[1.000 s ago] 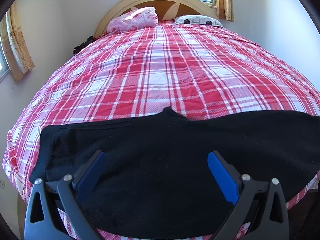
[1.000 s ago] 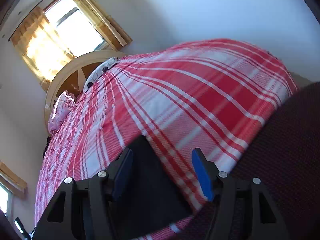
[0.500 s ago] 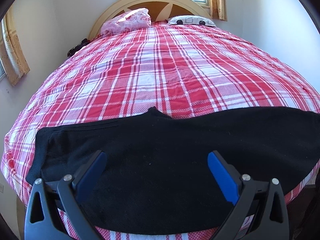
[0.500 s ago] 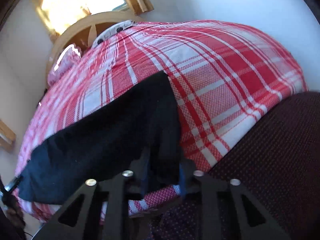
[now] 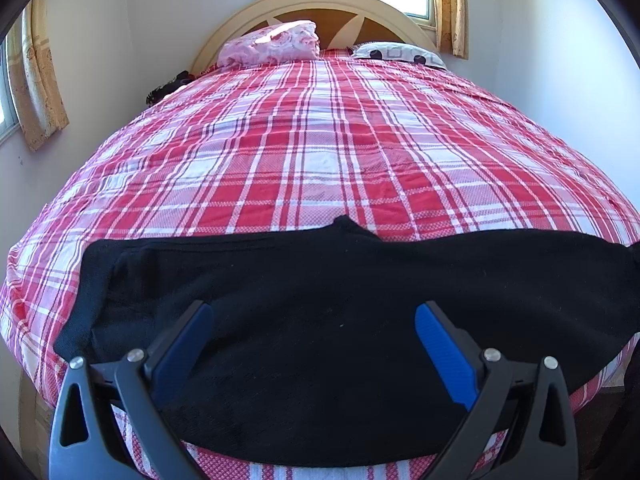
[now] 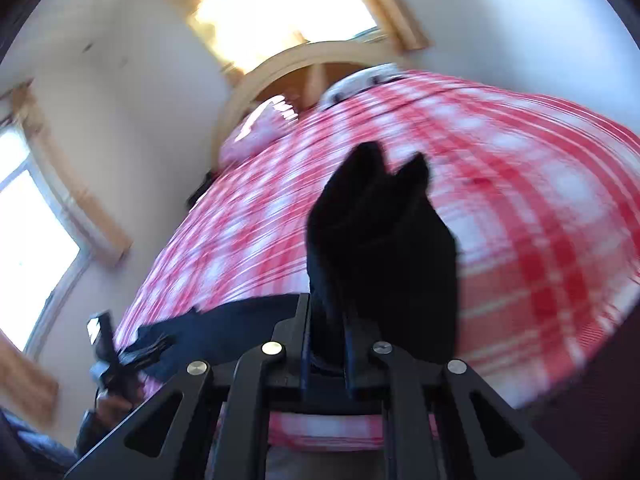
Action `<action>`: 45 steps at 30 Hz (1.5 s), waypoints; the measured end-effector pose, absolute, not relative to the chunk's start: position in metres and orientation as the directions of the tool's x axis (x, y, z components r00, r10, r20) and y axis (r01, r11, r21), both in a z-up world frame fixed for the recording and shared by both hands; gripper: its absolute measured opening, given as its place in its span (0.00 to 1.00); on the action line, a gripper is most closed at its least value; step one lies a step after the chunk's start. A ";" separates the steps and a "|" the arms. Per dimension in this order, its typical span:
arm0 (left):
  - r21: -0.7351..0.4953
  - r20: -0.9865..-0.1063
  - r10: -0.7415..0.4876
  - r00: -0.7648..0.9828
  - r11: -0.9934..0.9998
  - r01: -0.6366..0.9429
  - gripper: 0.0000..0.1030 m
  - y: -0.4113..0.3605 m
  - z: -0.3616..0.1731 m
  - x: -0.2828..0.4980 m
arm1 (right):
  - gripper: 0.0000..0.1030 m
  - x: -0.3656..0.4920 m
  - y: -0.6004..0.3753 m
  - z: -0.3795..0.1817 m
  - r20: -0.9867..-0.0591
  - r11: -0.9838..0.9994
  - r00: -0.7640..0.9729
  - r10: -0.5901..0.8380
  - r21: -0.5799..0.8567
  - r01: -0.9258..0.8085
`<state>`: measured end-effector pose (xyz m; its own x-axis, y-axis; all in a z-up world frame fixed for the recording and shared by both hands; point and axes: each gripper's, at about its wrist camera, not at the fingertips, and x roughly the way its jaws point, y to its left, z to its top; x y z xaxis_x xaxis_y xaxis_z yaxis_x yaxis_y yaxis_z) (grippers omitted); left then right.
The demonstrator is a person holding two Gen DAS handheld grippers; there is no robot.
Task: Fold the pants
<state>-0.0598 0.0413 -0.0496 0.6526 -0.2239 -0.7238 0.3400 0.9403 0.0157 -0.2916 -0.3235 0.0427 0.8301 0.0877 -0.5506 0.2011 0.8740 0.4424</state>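
Black pants (image 5: 320,304) lie flat across the near end of a bed with a red and white plaid cover (image 5: 320,152). My left gripper (image 5: 314,320) is open and hovers over the middle of the pants, touching nothing. My right gripper (image 6: 326,320) is shut on one end of the pants (image 6: 380,248) and holds it lifted above the bed, with the cloth standing up past the fingers. The rest of the pants (image 6: 224,324) trails left along the bed edge. The right wrist view is motion-blurred.
A pink pillow (image 5: 272,44) and a white patterned pillow (image 5: 400,54) lie at the wooden headboard (image 5: 332,4). Walls close in on both sides of the bed. The left hand-held gripper (image 6: 108,356) shows at lower left in the right wrist view.
My right gripper closed on the end of the pants and lifted it up off the bed. My left gripper stayed open and drew back slightly.
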 end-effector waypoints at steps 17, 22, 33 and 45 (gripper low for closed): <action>-0.033 -0.730 -0.211 0.650 0.961 0.275 1.00 0.086 -0.061 -0.044 | 0.61 -0.181 -0.102 -0.061 -0.680 0.998 0.731 0.061 0.018 -0.066; -0.032 -0.731 -0.227 0.643 0.953 0.300 1.00 0.082 -0.063 -0.043 | 0.65 -0.193 -0.092 -0.052 -0.645 0.961 0.713 0.274 0.158 -0.227; 0.000 -0.711 -0.266 0.651 0.926 0.378 1.00 0.059 -0.057 -0.052 | 0.11 -0.175 -0.193 -0.024 -0.549 0.949 0.825 0.137 0.311 0.049; 0.035 -0.731 -0.220 0.646 0.933 0.358 1.00 0.061 -0.069 -0.050 | 0.13 -0.116 -0.144 -0.069 -0.583 0.993 0.812 -0.005 0.090 0.070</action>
